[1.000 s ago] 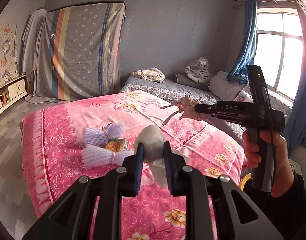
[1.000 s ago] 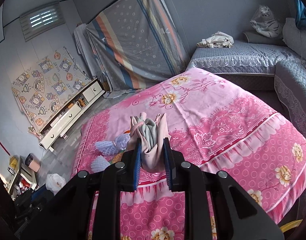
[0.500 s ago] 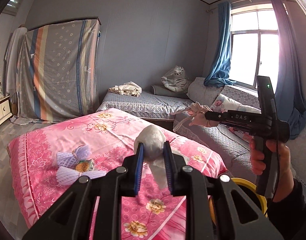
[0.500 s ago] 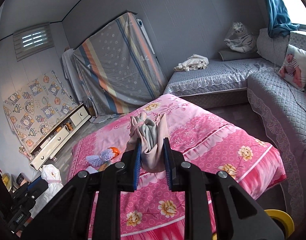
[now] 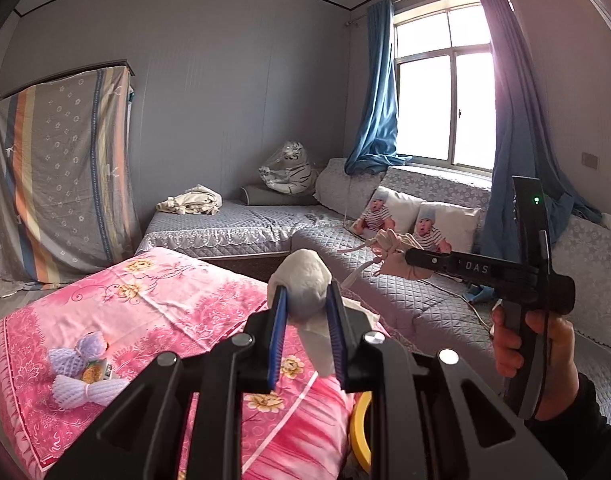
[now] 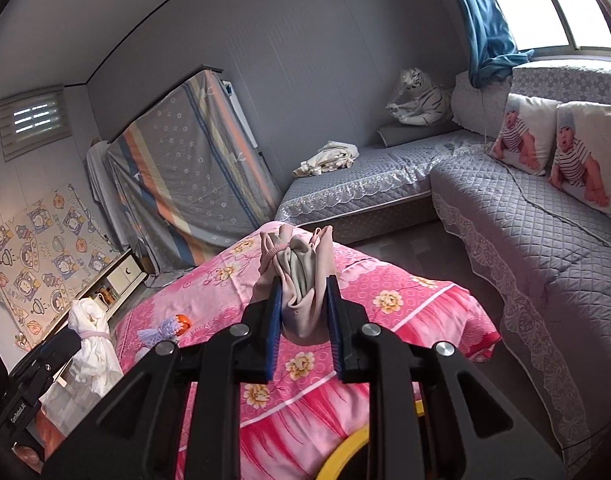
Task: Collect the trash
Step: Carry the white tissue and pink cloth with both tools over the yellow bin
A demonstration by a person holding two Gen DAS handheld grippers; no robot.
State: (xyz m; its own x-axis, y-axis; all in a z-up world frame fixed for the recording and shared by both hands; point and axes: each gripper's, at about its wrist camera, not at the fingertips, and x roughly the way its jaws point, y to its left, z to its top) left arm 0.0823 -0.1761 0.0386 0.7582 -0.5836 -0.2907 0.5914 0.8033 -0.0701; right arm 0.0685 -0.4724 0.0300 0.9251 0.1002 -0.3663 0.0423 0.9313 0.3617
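The left gripper [image 5: 305, 312] clamps a white wad [image 5: 303, 294]; the right gripper [image 6: 303, 300] pinches a pinkish bundle [image 6: 301, 276] (perhaps fabric), with a pink bedspread [image 6: 405, 300] beneath both.

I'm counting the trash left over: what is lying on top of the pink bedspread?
On the pink bedspread lie two purple foam nets with a small orange-labelled item between them, partly covered. Its near end is hidden behind the left gripper.

Left gripper [image 5: 305, 332] level, jaws clamped (something white pinched between). Right gripper [image 6: 303, 320] likewise clamped, held out ahead by right hand [image 5: 533, 352].
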